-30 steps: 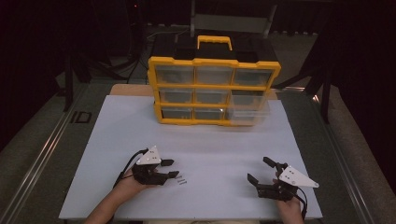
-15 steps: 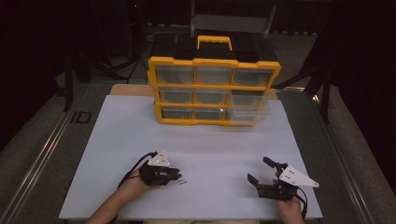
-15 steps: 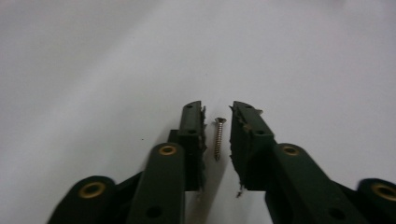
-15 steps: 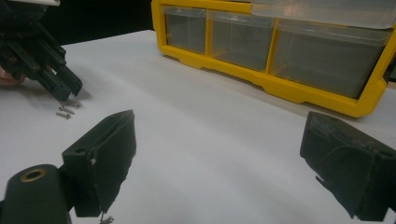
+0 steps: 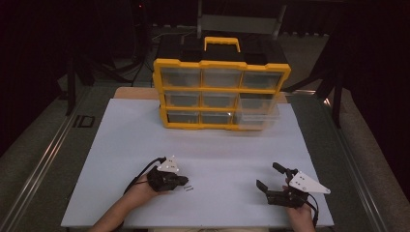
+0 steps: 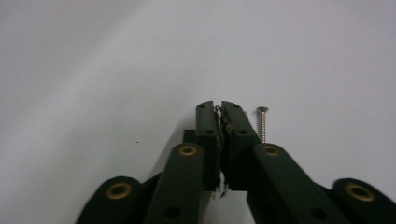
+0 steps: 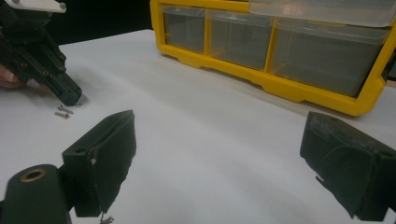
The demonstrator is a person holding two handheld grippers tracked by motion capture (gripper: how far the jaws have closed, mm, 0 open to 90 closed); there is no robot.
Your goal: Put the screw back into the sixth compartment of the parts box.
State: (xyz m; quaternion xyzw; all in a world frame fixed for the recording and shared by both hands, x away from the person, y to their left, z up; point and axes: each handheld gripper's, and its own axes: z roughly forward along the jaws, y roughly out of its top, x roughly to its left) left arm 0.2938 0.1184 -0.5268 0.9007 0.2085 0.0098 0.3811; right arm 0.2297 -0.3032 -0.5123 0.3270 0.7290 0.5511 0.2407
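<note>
Left gripper down at the screws, right one idle

Left gripper has its fingers pinched together on the white desk, one screw lying loose just beside them; right gripper sits wide open, holding nothing, organizer at the back.

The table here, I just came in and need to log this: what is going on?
A person holds a claw in each hand over a white table. The left claw is closed with its tips down beside small screws; whether it pinches one is unclear. One screw lies loose next to it. The right claw rests wide open, empty. A yellow drawer organizer stands at the back, its right middle drawer pulled out.
</note>
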